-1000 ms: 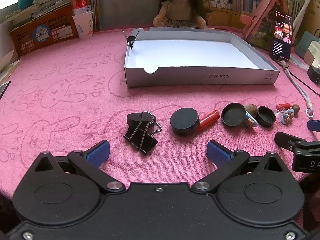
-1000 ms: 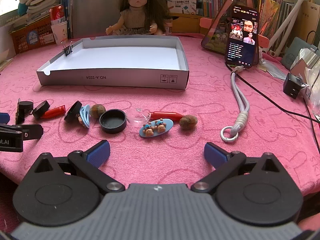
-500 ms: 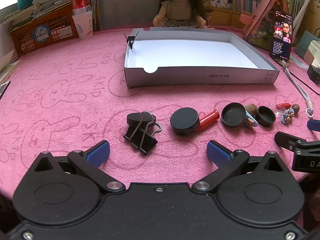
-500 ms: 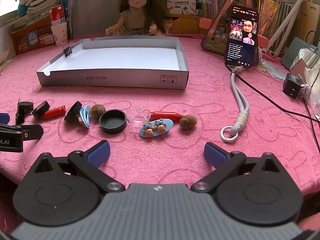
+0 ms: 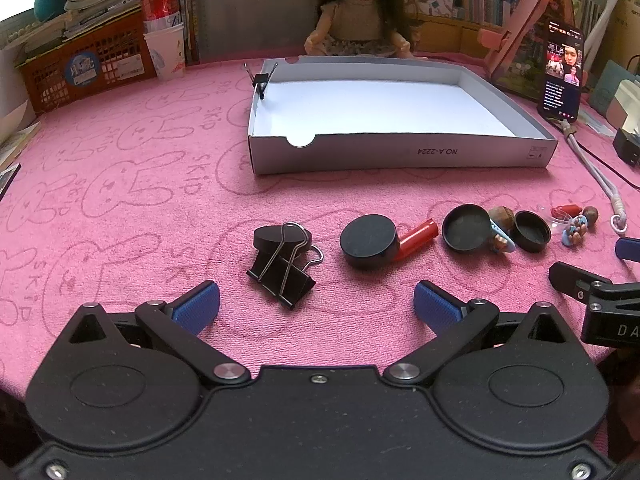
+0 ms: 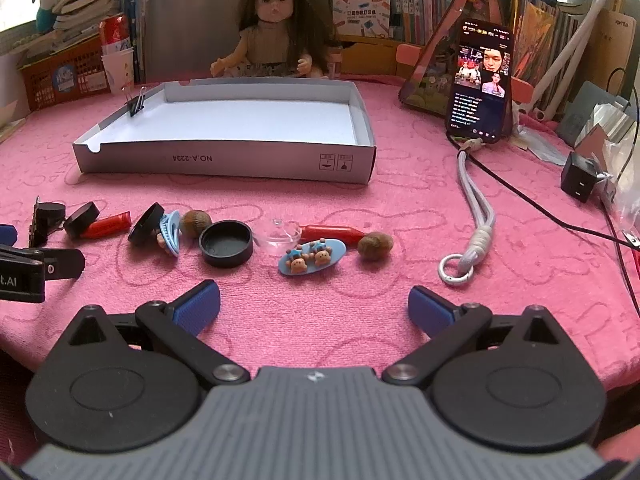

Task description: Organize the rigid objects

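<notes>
Small items lie in a row on the pink cloth in front of a shallow white box (image 5: 400, 156) (image 6: 224, 164). In the left wrist view a black binder clip (image 5: 282, 276) lies just ahead of my open left gripper (image 5: 316, 306), then a black round lid (image 5: 368, 240), a red tube (image 5: 418, 236) and two more black lids (image 5: 466, 228). In the right wrist view my open right gripper (image 6: 314, 306) faces a blue bear hair clip (image 6: 312, 258), a black cap (image 6: 226, 242), a clear dome (image 6: 280, 234), a red piece (image 6: 332, 234) and a brown nut (image 6: 374, 244). Both grippers hold nothing.
A small binder clip (image 5: 260, 80) is clipped on the box's left wall. A doll (image 6: 272, 36) sits behind the box. A phone (image 6: 480, 80) leans at the right with a grey lanyard (image 6: 468, 216) and black cables. An orange basket (image 5: 84, 64) and a cup stand at the back left.
</notes>
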`<state>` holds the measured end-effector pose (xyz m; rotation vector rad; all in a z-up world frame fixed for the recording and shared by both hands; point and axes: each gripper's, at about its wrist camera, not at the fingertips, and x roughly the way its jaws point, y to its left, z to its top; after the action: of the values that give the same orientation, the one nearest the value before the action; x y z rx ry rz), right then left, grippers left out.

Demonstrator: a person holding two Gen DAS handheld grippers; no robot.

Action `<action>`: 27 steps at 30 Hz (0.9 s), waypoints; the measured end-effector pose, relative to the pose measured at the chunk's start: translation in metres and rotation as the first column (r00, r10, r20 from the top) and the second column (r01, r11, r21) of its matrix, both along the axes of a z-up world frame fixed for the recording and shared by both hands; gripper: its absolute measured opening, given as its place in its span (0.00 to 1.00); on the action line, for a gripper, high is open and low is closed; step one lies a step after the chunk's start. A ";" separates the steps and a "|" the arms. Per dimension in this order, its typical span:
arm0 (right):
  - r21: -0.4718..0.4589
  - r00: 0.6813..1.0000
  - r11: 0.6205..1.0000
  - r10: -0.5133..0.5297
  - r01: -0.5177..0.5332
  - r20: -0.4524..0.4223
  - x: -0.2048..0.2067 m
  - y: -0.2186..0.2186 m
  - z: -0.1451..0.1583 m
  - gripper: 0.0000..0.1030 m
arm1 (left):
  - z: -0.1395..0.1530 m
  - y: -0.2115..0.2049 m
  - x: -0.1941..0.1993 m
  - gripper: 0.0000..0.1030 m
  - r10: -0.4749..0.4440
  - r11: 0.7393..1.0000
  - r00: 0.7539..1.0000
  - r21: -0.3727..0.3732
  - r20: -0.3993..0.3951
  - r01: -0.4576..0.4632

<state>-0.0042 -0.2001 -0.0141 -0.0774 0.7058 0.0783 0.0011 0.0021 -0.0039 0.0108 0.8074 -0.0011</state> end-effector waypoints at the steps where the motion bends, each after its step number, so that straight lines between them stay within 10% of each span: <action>1: -0.002 1.000 1.000 0.001 -0.001 0.002 0.000 0.000 0.000 1.00 | 0.000 0.000 0.000 1.00 0.000 1.000 1.000 0.000 0.000 0.000; 27: 0.040 0.997 0.999 0.021 -0.024 0.075 -0.008 -0.007 -0.007 1.00 | 0.007 -0.004 -0.006 0.93 -0.016 1.000 1.000 -0.001 0.020 0.016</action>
<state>-0.0126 -0.2066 -0.0212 -0.0488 0.6290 0.1105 -0.0051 -0.0015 0.0035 0.0158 0.7872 -0.0166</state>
